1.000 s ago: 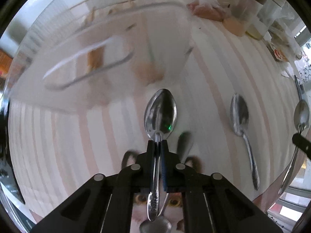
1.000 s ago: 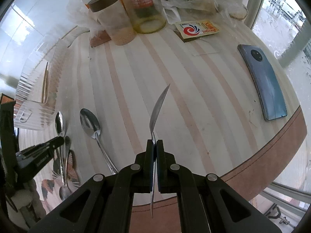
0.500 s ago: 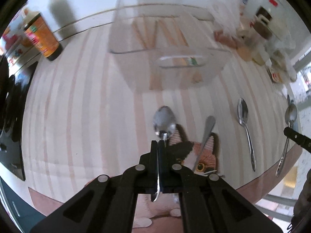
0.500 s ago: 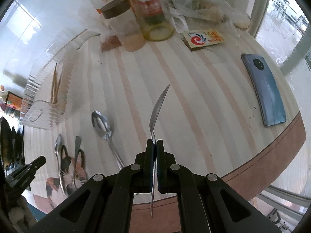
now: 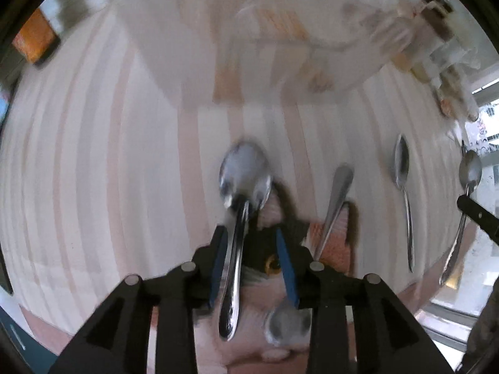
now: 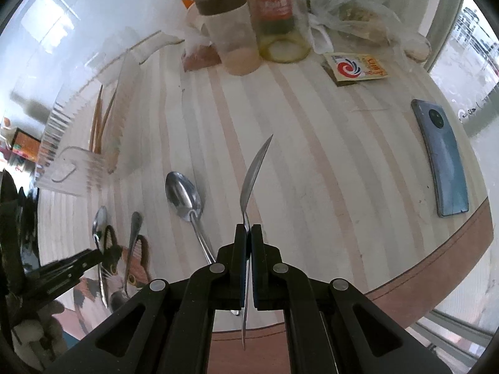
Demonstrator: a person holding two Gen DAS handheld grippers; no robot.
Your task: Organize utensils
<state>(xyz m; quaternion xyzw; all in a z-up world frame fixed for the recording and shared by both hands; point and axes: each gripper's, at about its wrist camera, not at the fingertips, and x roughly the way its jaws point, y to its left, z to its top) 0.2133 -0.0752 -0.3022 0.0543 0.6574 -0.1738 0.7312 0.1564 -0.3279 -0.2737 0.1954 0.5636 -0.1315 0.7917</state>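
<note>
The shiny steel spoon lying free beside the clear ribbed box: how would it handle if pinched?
The shiny steel spoon looks stiff, likely unbending. Its polished surface probably slips between pads. Lying flat on the striped tabletop, its thin handle seems hard to get under.

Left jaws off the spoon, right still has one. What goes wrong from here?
1. The left gripper has just been opening with the spoon loose between its pads; it may land across the second spoon on the cat mat, not sorted.
2. The right gripper pinches its spoon edge-on; it may twist or slip.
</note>
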